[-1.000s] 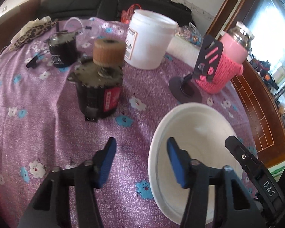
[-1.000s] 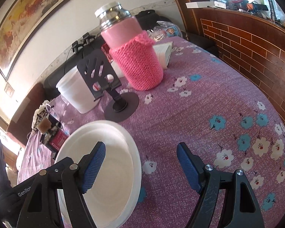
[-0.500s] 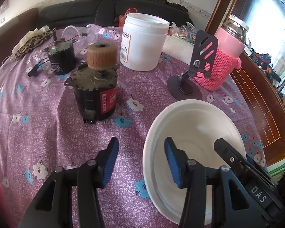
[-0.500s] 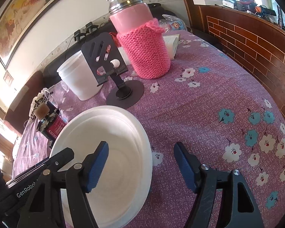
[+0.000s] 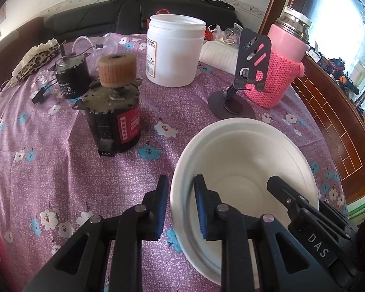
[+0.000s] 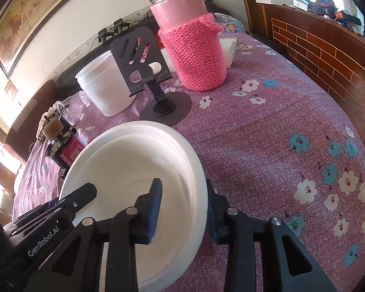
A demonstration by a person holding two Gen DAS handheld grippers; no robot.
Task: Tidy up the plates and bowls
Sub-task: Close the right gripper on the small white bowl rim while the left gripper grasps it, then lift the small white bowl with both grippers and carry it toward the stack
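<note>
My left claw [image 5: 181, 205] straddles the near-left rim of the white bowl [image 5: 243, 150], fingers narrowed around it, one inside and one outside. My right claw [image 6: 182, 210] brackets the bowl's right rim the same way; whether either pad presses the rim I cannot tell. The bowl sits on the tabletop [image 6: 279, 126], under a purple flowered cloth. Beyond it stand a black phone stand [image 5: 241, 85], a pink knitted flask [image 6: 189, 36], a white tub [image 5: 174, 51] and two motors. A black sofa [image 5: 109, 12] lines the wall.

Purple floral tablecloth [image 5: 48, 165]. Red-labelled motor [image 5: 114, 119], white plastic jar [image 5: 174, 48], black phone stand [image 5: 245, 73], pink knit-sleeved flask [image 5: 279, 60], leopard-print cloth [image 5: 34, 60].
</note>
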